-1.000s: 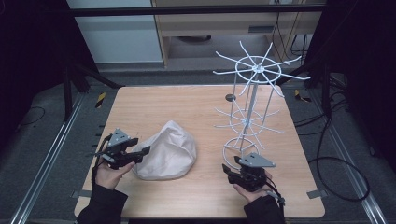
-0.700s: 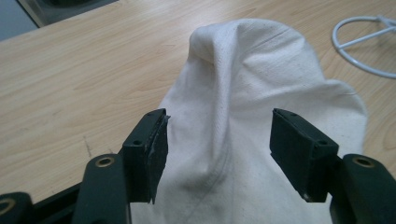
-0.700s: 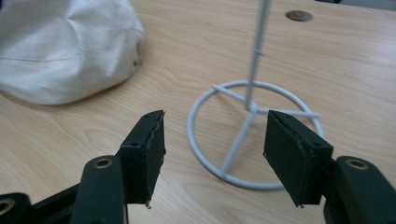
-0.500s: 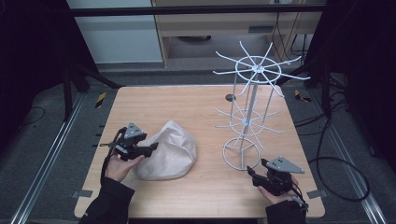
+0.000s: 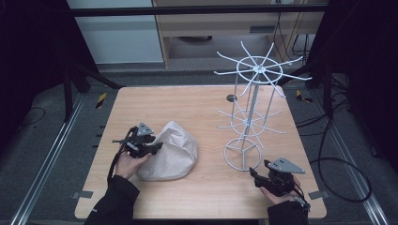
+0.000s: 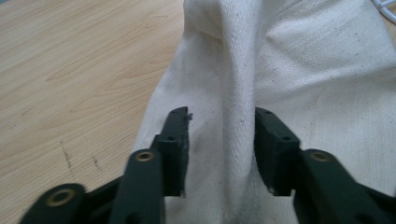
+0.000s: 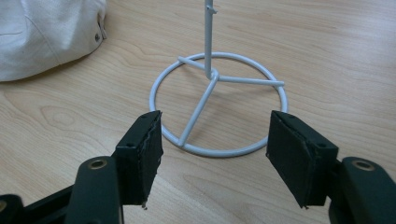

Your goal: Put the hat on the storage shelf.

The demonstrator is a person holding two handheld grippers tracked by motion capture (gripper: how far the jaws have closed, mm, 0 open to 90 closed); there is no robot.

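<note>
A cream cloth bag (image 5: 171, 152) lies crumpled on the wooden table (image 5: 187, 103), left of centre. My left gripper (image 5: 157, 146) rests on its left edge. In the left gripper view its jaws have just been closing, and a raised fold of the cloth (image 6: 224, 93) is pinched between the pads of the left gripper (image 6: 222, 116). A white wire display stand (image 5: 253, 93) rises at the right. My right gripper (image 5: 253, 172) sits low in front of it. It stands open (image 7: 215, 116) after widening a little, facing the stand's ring base (image 7: 219, 153), with nothing between the pads.
The stand's spokes (image 5: 234, 63) spread wide above the table's right half. A small dark disc (image 5: 231, 98) lies behind the stand. The bag's edge with a rivet (image 7: 99, 28) lies left of the ring base. Black frame posts and cables surround the table.
The left hand moved right onto the cloth and its jaws narrowed around a fold. The right hand shifted right from the stand's base toward the front right corner.
</note>
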